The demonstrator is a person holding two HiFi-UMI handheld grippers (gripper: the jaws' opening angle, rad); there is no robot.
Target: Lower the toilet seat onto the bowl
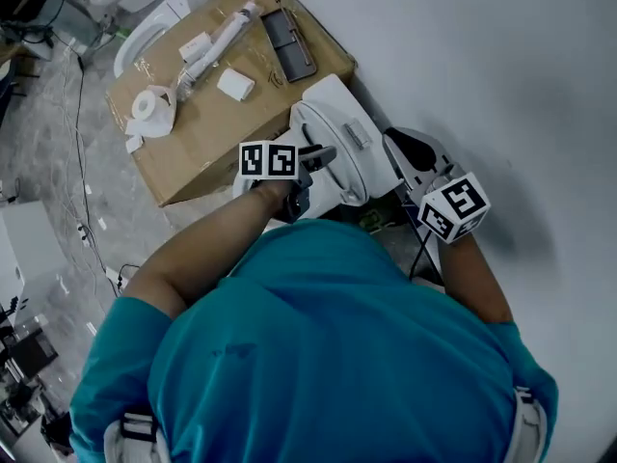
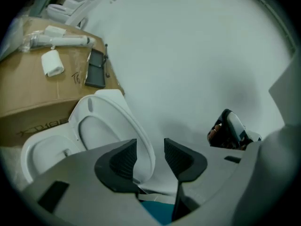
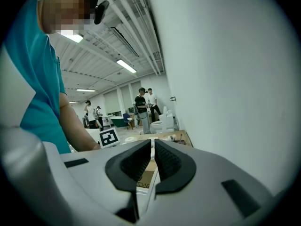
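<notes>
Status: not done. The toilet seat [image 2: 134, 128] is up, tilted back toward the wall [image 2: 197, 55], well clear of the bowl [image 2: 26, 157]. The bowl rim is bare in the left gripper view, with nothing resting on it.

Left gripper [image 2: 150, 145]: jaws are apart. The seat's front edge sits in the gap between the pads, and I see no pad pressing on it, so I'd call this open around the edge rather than a grip.

Right gripper [image 3: 153, 145]: jaws are nearly together with only a thin slit between them. I can't make out anything clamped there. In the head view it's off to the right of the toilet [image 1: 337, 133], close to the wall and apart from the seat, so it looks idle.

The cardboard box [image 2: 33, 98] with loose parts on it sits beside the toilet, out of the swing path as far as I can judge.

Remaining is basically the whole job: get a hold or push on the seat edge with the left gripper, swing it forward and down, and let it settle flat on the bowl. Main risk is that an unheld seat past its tipping point drops and slams.
</notes>
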